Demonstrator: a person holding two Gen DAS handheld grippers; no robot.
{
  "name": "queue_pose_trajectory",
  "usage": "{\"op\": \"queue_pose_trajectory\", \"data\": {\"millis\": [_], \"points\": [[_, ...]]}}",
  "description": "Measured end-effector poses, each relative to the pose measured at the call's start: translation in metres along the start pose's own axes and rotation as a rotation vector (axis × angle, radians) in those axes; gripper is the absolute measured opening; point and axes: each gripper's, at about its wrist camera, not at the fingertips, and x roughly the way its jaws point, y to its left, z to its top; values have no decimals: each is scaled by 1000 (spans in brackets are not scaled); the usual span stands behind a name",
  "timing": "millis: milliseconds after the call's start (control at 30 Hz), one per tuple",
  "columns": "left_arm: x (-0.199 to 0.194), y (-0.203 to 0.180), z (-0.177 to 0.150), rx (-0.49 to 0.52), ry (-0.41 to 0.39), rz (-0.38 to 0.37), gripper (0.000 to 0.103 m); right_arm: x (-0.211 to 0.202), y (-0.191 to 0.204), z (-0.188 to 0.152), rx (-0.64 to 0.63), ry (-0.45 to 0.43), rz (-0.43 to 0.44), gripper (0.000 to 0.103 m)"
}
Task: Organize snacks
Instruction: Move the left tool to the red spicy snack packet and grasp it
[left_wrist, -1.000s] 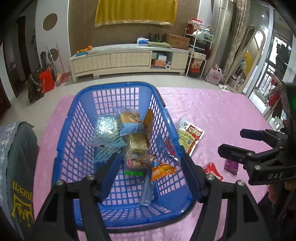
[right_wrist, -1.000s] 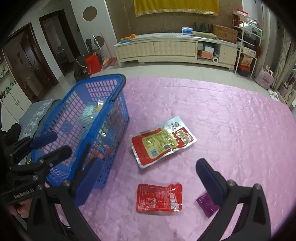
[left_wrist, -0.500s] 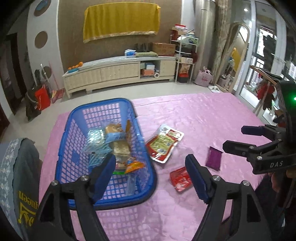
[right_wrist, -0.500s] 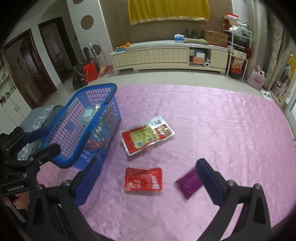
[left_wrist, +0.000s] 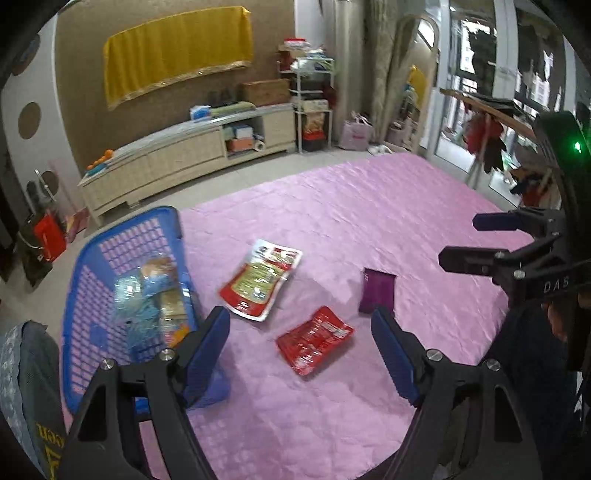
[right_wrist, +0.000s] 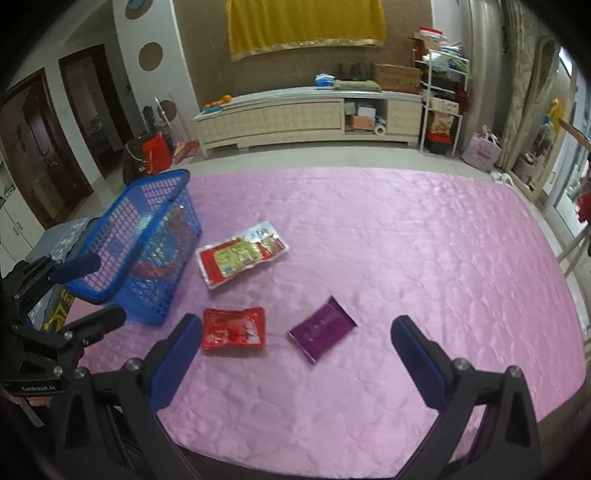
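Pink quilted cloth (right_wrist: 406, 240) covers the table. Left claw (left_wrist: 299, 343) has drawn back from the blue plastic basket (left_wrist: 79, 280) at left, open and empty; right claw (right_wrist: 295, 354) is open too. Small red packet (right_wrist: 233, 328), purple packet (right_wrist: 321, 329) and large red-yellow pouch (right_wrist: 242, 253) remain outside, near centre.

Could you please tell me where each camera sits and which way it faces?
Left wrist: on the left tongs, looking forward and down at the red packet and basket; the right tongs show at right.
Right wrist: on the right tongs, facing the purple packet; the left tongs show at left.
Shared: the pink cloth, the basket and all three loose packets.
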Motion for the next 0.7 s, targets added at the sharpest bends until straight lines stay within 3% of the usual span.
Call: {"op": "queue_pose_trajectory", "data": {"millis": [400,700], "points": [[56,-27,-16,91,146,-30,77,32,-28,-31,36,85,-18,103],[110,-27,-20,194,267,-22,77,62,-40,-41,47,141,-30,103]]}}
